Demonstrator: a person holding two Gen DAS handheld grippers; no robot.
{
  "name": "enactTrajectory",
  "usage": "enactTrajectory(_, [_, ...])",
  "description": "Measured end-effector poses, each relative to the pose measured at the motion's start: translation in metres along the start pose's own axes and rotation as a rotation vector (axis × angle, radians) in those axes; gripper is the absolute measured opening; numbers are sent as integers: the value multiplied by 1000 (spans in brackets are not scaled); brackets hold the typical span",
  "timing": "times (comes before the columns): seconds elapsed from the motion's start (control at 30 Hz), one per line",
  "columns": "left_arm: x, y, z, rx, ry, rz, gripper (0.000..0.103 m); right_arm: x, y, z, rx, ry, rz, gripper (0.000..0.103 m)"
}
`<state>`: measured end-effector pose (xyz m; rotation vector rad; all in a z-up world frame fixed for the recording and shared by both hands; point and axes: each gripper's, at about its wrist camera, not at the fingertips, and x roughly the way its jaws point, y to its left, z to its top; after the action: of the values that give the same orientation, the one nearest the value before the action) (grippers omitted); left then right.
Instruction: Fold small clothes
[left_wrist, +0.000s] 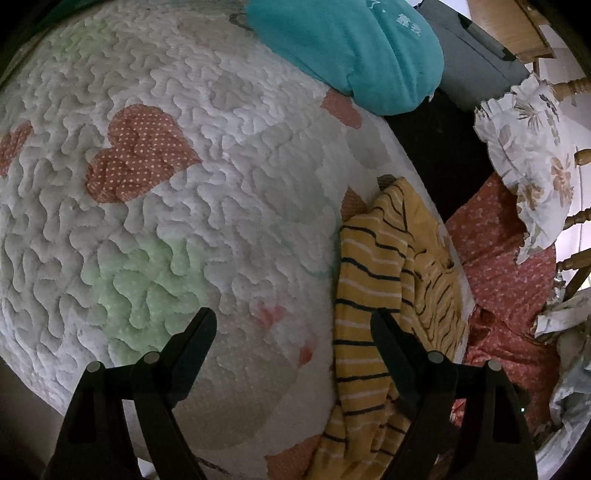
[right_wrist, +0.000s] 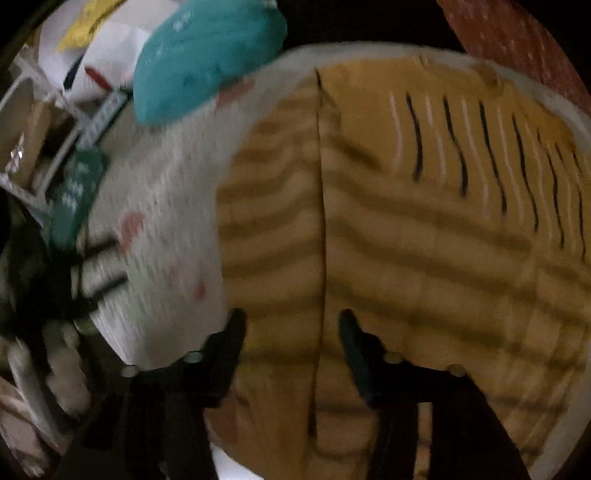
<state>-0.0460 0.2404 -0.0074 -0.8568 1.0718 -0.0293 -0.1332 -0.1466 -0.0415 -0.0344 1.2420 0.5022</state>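
Left gripper (left_wrist: 293, 325) jaws wide, empty above quilt (left_wrist: 184, 206); right gripper (right_wrist: 291, 325) jaws part-open over yellow striped garment (right_wrist: 369, 229), not gripping.

Blurred view down the right tool (right_wrist: 291, 321), its two dark fingers parted with nothing pressed between them, above a yellow striped garment (right_wrist: 406, 240) filling the centre and 3 o'clock side. The garment lies on a white quilt (right_wrist: 166, 206). A teal cushion (right_wrist: 207, 59) sits at 11 o'clock.

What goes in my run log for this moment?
left gripper: open, empty | right gripper: open over striped garment | garment: rumpled on quilt
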Motion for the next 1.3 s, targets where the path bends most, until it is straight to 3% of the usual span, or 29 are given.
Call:
enactTrajectory(0.13, [0, -3, -1, 0, 5, -11, 85, 12, 5, -17, 4, 10, -4, 41])
enactTrajectory(0.27, [-1, -5, -3, 3, 3, -16, 85, 27, 25, -16, -71, 28, -156, 41])
enactTrajectory(0.3, [-1, -5, -3, 2, 3, -17, 85, 27, 31, -15, -93, 35, -168, 29])
enactTrajectory(0.33, [-1, -4, -2, -2, 2, -17, 85, 27, 37, -13, -113, 44, -170, 8])
enactTrajectory(0.43, [-5, 2, -1, -21, -7, -24, 85, 14, 55, -4, -188, 20, -182, 7])
enactTrajectory(0.63, [-9, 10, 2, -50, -21, -21, 85, -69, 111, 57, -359, -178, -205, 7])
enactTrajectory(0.8, [0, 4, 0, -41, 1, -16, 85, -156, 129, 110, -378, -377, -189, 7])
enactTrajectory(0.93, [10, -8, -1, -20, 16, -8, 85, -173, 97, 132, -391, -406, -366, 7])
enactTrajectory(1.03, [18, -16, -4, -5, 33, -2, 85, -156, 44, 143, -409, -333, -573, 7])
enactTrajectory(1.13, [26, -26, -7, 20, 49, 6, 85, -130, -35, 146, -363, -231, -766, 7])
enactTrajectory(1.3, [45, -47, -17, 86, 77, 45, 85, -92, -155, 148, -120, -129, -874, 11])
